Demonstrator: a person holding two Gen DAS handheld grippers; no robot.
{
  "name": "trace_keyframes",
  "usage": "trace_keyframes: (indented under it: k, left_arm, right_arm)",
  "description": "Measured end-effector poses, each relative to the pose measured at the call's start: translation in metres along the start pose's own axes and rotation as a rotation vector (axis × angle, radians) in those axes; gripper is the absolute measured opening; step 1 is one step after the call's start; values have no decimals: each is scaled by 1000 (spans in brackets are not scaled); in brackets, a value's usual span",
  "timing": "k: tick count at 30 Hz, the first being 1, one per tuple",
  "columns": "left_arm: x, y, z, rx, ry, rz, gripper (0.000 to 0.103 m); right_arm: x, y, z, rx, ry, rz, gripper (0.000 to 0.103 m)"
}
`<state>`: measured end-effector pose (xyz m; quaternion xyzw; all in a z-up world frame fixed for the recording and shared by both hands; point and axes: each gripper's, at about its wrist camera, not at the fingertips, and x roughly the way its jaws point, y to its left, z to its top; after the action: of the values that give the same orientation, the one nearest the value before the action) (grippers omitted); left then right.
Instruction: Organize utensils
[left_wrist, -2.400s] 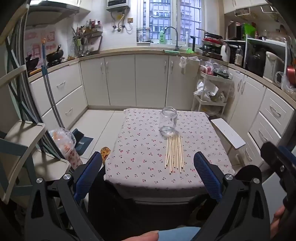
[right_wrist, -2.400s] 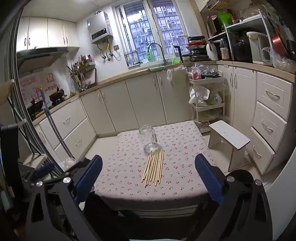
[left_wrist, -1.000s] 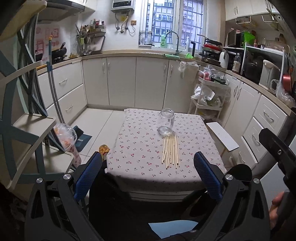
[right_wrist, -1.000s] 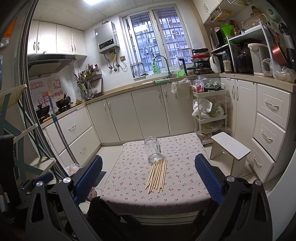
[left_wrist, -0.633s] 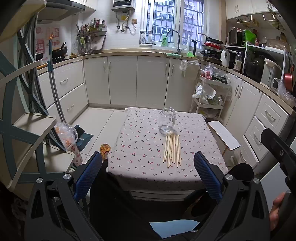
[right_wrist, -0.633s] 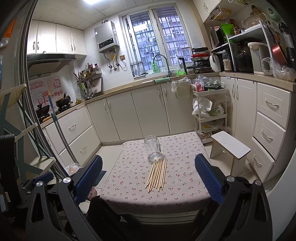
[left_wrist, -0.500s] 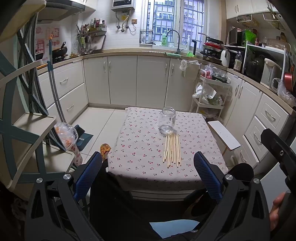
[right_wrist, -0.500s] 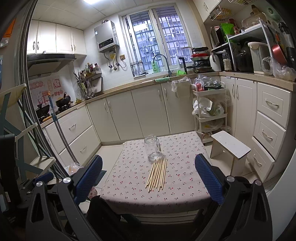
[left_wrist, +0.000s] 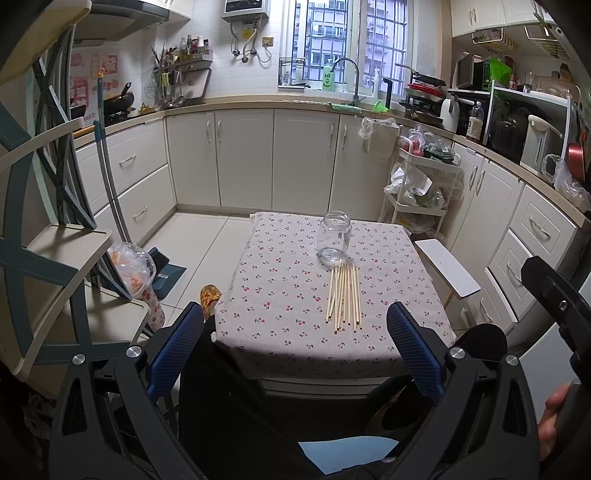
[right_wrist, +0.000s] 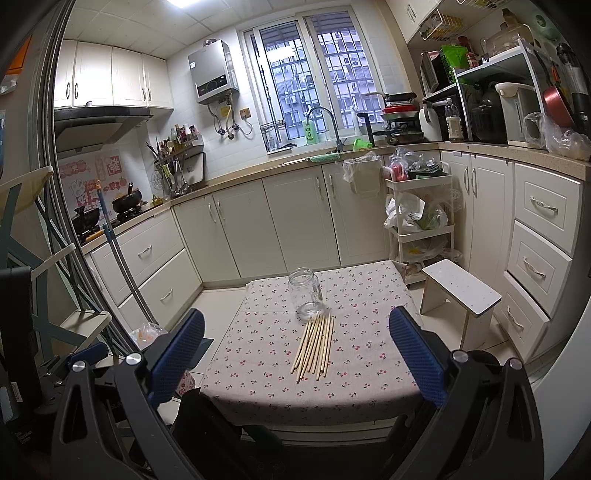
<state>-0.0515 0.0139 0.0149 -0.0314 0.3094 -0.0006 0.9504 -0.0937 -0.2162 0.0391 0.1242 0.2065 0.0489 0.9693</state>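
Both tongs, left (left_wrist: 295, 347) and right (right_wrist: 295, 354), gape wide short of the bench (left_wrist: 280, 295), where wooden chopsticks (left_wrist: 344, 295) lie touching an upright glass jar (left_wrist: 334, 238).

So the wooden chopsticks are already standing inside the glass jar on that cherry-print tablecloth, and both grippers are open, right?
Not quite. The chopsticks lie flat on the tablecloth, just in front of the empty glass jar; the left wrist view shows this plainly. The rest holds: the left gripper and right gripper are both open.

Chopsticks (right_wrist: 314, 346) lie beside a glass jar (right_wrist: 305, 294), right hand-held gripper (right_wrist: 295, 354) spread wide.
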Motion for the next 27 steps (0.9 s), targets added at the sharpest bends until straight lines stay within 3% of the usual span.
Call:
trace_keyframes:
  k: [27]
  left_arm:
    - [8,0,-5,-1,20,0,95]
  right_arm:
    - [-1,1,-4,1,13,-3,96]
